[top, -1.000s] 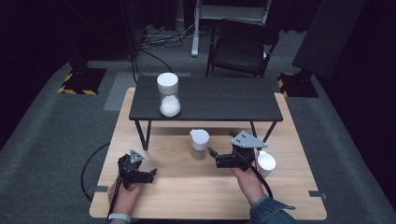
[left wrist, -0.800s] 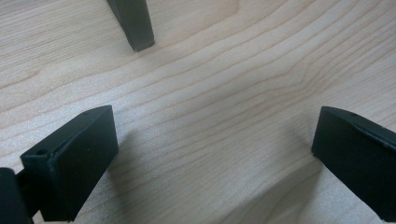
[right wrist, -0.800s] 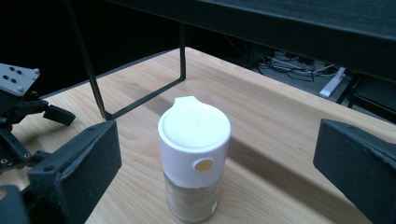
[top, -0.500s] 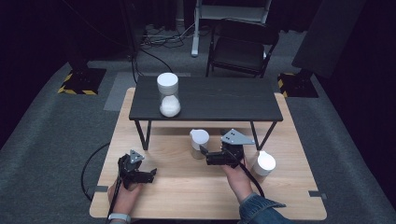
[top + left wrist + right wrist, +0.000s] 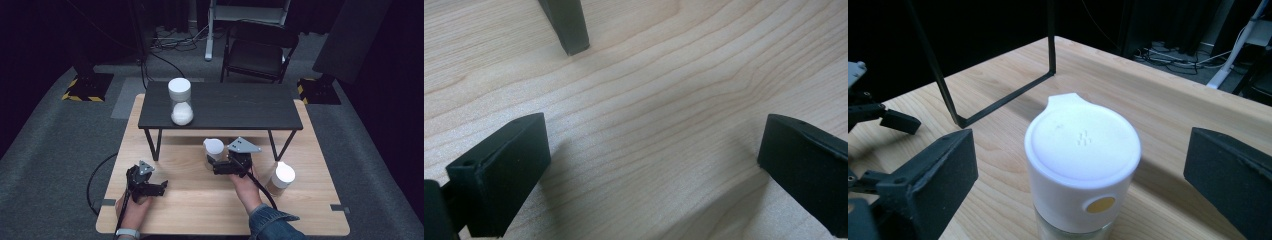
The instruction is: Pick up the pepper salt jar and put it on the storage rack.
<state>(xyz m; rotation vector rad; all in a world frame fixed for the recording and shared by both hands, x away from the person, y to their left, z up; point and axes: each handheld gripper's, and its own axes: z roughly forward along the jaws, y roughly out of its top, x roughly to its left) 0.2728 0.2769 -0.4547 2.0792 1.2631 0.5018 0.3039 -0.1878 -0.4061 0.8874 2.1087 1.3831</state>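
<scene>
Three white-lidded jars: one on black shelf (image 5: 220, 106), two on bench (image 5: 190, 200). Left gripper (image 5: 152, 187) low near bench's front-left edge, jaws wide open, holding nothing. Right gripper (image 5: 220, 167) has moved left since earlier frame, jaws wide open either side of middle jar (image 5: 1083, 165), not touching. Third jar (image 5: 281, 178) stands apart at right, open bench in front

Right tongs (image 5: 216, 167) beside white-lidded jar (image 5: 214, 152)

I moved my right gripper (image 5: 216, 167) leftward across the counter (image 5: 200, 200), away from the far jar (image 5: 281, 178). It came up to the white-lidded jar (image 5: 213, 151), jaws spread.
</scene>
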